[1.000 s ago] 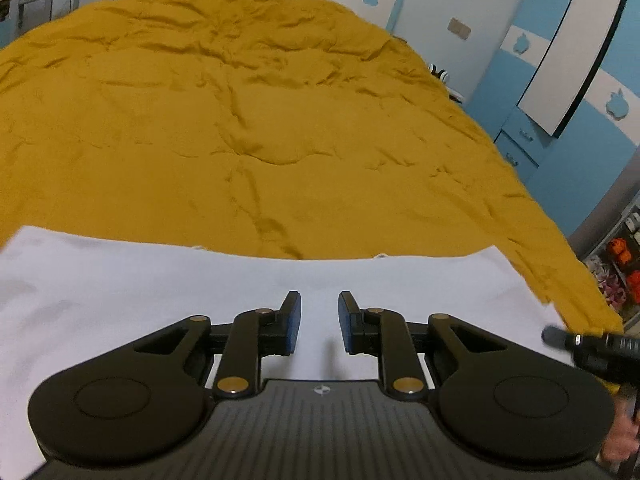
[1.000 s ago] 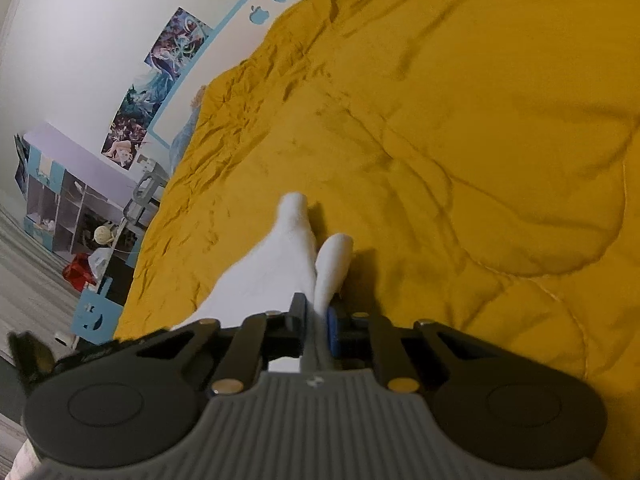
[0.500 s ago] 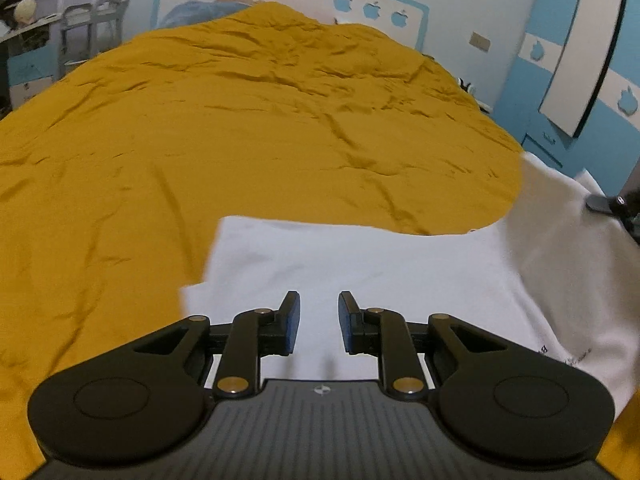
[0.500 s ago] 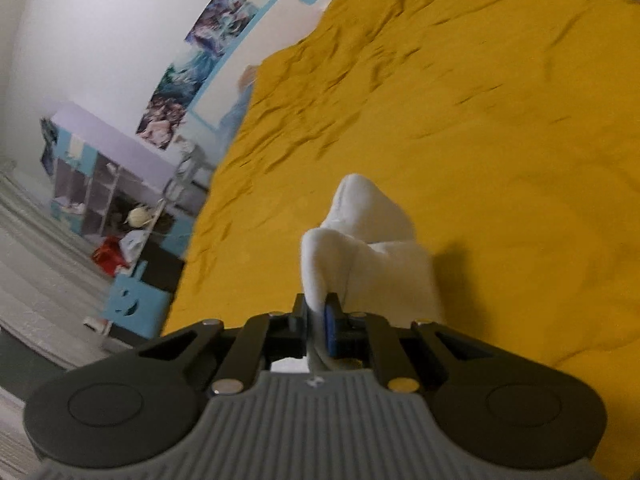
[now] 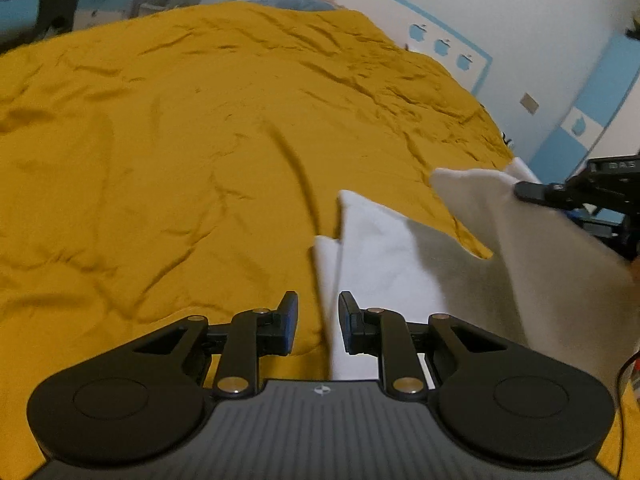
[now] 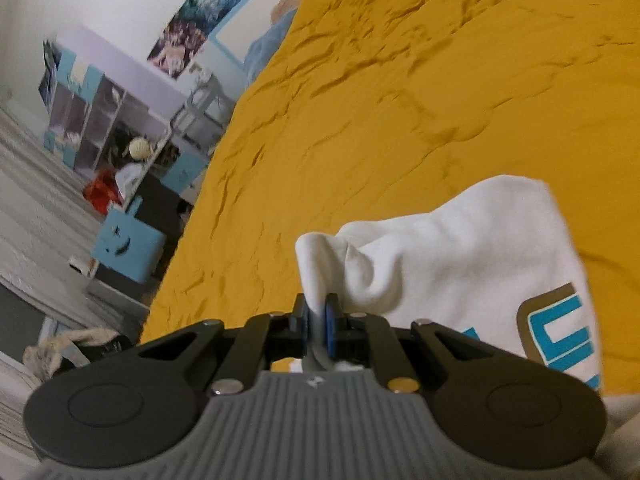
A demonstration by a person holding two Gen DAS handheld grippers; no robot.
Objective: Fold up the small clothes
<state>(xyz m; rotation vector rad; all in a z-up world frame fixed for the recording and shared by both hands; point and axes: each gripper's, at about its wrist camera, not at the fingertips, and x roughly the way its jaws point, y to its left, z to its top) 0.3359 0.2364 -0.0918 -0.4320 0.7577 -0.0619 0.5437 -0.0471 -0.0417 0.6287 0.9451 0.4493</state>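
A white garment (image 6: 460,264) is clamped at one bunched edge between the closed jaws of the right gripper (image 6: 316,320), and its printed side — blue and tan lettering — is seen hanging to the right of that gripper above the mustard bedspread (image 6: 400,100). In the left wrist view the same cloth (image 5: 384,248) lies partly on the bedspread (image 5: 180,160) at the near right, one part lifted toward the right gripper (image 5: 532,192) at the right edge. The left gripper (image 5: 318,320) is held with its jaws a little apart over the cloth's near left edge; no pinch on the fabric is shown.

The step in hand is judged to be the carrying of one side over the other. It would be done well if the lifted edge were kept taut and laid down flat rather than dropped in a bunch. The lower layer is best steadied by the left gripper, so that it is not dragged along — the loose folds near the clamp should be smoothed before release.
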